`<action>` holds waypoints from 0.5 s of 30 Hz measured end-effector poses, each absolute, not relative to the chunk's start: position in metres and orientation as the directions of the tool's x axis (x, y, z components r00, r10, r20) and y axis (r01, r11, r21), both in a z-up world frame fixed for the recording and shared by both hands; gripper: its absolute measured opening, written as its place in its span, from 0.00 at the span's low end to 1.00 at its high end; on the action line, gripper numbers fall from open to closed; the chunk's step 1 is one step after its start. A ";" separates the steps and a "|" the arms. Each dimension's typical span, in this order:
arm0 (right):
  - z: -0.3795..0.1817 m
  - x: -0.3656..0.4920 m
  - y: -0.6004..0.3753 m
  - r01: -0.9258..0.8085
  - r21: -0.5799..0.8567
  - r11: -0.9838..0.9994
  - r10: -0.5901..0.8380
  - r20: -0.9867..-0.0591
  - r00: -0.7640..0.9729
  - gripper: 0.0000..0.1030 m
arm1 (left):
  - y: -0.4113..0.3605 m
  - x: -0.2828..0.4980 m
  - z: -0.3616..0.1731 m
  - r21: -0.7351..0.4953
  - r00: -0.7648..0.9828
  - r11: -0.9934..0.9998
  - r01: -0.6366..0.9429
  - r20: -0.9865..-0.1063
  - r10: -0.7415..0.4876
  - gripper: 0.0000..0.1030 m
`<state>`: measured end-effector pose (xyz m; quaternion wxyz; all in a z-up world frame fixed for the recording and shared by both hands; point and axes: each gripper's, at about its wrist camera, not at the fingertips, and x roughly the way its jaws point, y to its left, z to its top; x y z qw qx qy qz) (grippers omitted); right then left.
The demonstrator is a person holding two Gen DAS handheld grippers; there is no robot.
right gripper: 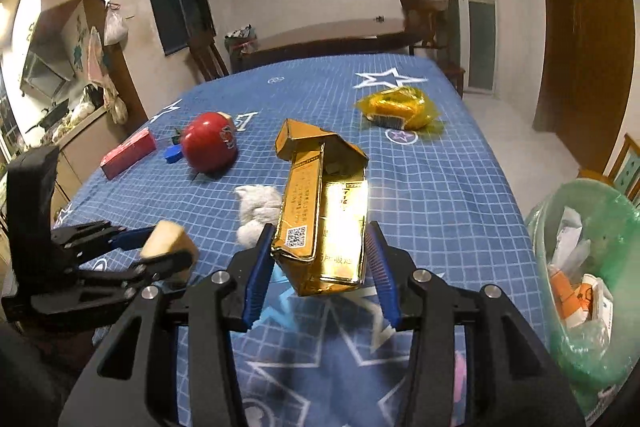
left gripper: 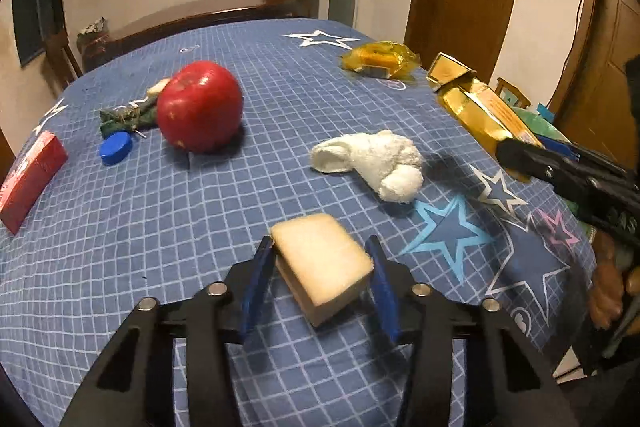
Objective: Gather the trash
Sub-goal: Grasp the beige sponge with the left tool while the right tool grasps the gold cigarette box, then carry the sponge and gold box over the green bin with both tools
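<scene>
Left of the red apple on the table, a red box; nearer, left hand-held gripper clamping a pale, perhaps spongy, block; right, right hand-held gripper gripping a gold carton beside the green-lined bin.

A pale tan foam block sat tilted between blue pads, lifted clear of the blue checked cloth. A crumpled gold carton, its top flap torn open (a QR code showed on one side), stood upright in the other grip. A wadded white tissue lay mid-table, a yellow wrapper near the far edge. The green-lined bin beside the table held paper scraps
</scene>
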<state>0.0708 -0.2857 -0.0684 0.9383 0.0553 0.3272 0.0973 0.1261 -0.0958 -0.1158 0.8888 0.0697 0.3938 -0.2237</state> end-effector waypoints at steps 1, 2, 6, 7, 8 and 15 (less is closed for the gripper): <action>-0.068 0.068 -0.280 -0.151 0.155 0.976 0.214 -0.598 0.773 0.42 | -0.093 0.127 -0.115 -0.069 0.587 0.892 0.446 -0.730 -0.350 0.42; -0.067 0.065 -0.276 -0.155 0.146 0.977 0.212 -0.593 0.777 0.42 | -0.091 0.127 -0.115 -0.081 0.585 0.894 0.441 -0.729 -0.355 0.41; -0.063 0.060 -0.262 -0.176 0.129 0.976 0.218 -0.574 0.789 0.42 | -0.079 0.124 -0.108 -0.098 0.610 0.910 0.404 -0.712 -0.348 0.38; -0.061 0.059 -0.258 -0.184 0.122 0.975 0.221 -0.568 0.793 0.42 | -0.076 0.124 -0.105 -0.099 0.617 0.913 0.396 -0.708 -0.344 0.37; -0.060 0.058 -0.255 -0.186 0.116 0.976 0.219 -0.564 0.796 0.42 | -0.075 0.124 -0.102 -0.087 0.632 0.920 0.383 -0.702 -0.329 0.37; -0.052 0.050 -0.251 -0.169 0.091 0.981 0.191 -0.544 0.817 0.42 | -0.078 0.118 -0.080 0.023 0.712 0.944 0.328 -0.663 -0.231 0.37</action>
